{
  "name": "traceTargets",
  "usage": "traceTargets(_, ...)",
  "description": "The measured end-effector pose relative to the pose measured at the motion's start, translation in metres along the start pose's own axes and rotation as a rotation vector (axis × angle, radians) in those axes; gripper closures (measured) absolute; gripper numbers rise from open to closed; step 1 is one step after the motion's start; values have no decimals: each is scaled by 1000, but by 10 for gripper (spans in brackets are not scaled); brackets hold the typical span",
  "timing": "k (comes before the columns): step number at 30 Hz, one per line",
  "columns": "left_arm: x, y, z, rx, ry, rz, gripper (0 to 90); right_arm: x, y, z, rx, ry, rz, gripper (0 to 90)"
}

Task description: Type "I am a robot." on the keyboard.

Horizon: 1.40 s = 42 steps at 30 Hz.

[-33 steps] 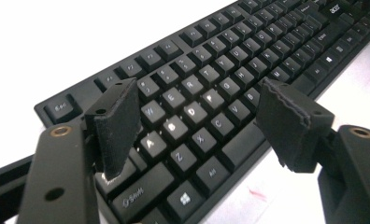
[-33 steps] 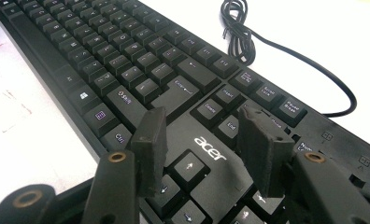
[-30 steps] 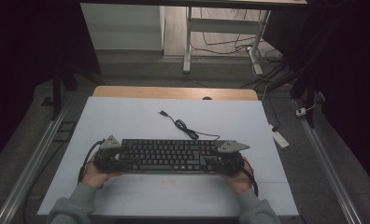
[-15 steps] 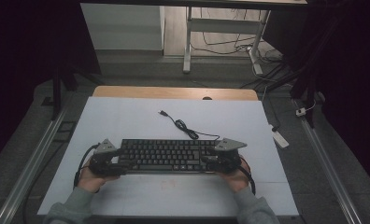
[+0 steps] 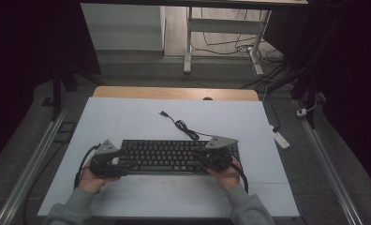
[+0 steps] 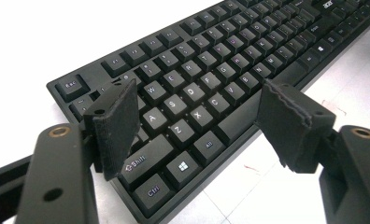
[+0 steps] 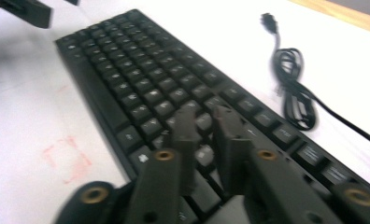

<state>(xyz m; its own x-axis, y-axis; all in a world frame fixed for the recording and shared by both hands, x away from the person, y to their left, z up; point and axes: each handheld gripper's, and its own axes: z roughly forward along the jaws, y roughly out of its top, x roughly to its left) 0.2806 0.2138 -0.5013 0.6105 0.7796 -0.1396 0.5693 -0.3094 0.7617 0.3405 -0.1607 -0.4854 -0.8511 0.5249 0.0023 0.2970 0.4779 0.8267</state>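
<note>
A black keyboard (image 5: 167, 157) spans the near tabletop (image 5: 127, 117). At its one o'clock, a coiled cable (image 5: 183, 126) blocks passage. Bare room lies open from ten to twelve o'clock and along the near edge.

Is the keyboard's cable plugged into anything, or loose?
Loose. The cable lies partly bundled on the table behind the keyboard, its plug free.

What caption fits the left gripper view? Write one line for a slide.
Left gripper, jaws wide open, poised over the left end of a black keyboard on the white table.
</note>
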Motion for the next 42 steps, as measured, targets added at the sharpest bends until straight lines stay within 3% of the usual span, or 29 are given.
traceTargets(3, 0, 0, 1, 6, -2, 3, 296, 3, 4, 3, 8, 29, -12, 894)
traceTargets(10, -1, 0, 2, 12, -4, 7, 294, 9, 10, 16, 26, 41, -20, 895)
traceTargets(24, -2, 0, 3, 21, -8, 9, 292, 24, 13, 51, 117, 82, -54, 895)
traceTargets(42, -1, 0, 4, 31, -12, 18, 287, 26, 7, 63, 154, 77, -59, 894)
